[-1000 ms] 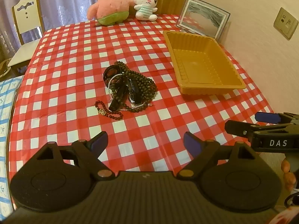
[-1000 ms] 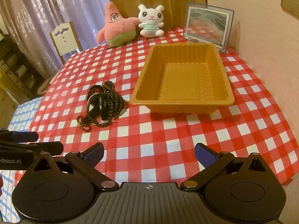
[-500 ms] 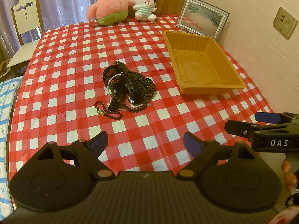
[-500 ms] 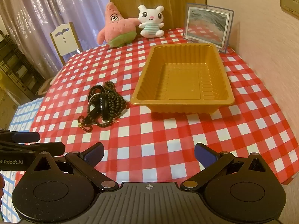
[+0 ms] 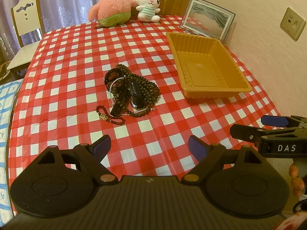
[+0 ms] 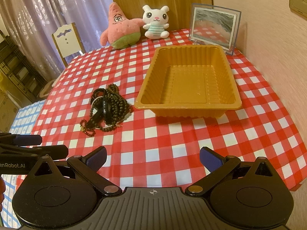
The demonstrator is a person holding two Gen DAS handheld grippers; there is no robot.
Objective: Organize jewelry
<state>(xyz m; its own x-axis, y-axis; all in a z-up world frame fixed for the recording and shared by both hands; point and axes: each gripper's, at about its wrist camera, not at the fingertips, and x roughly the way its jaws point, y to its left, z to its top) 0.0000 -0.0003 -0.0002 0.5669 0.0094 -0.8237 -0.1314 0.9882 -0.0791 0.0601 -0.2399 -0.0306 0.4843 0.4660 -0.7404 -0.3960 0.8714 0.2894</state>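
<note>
Your left gripper (image 5: 149, 146) and right gripper (image 6: 152, 158) both hover above the near edge of the red-checked tablecloth (image 5: 67, 61), jaws spread wide and holding nothing. The jewelry pile (image 5: 130, 94), a tangle of dark beads, pearls and black bands, lies mid-table, just left of the bare orange tray (image 6: 233, 103).
</note>
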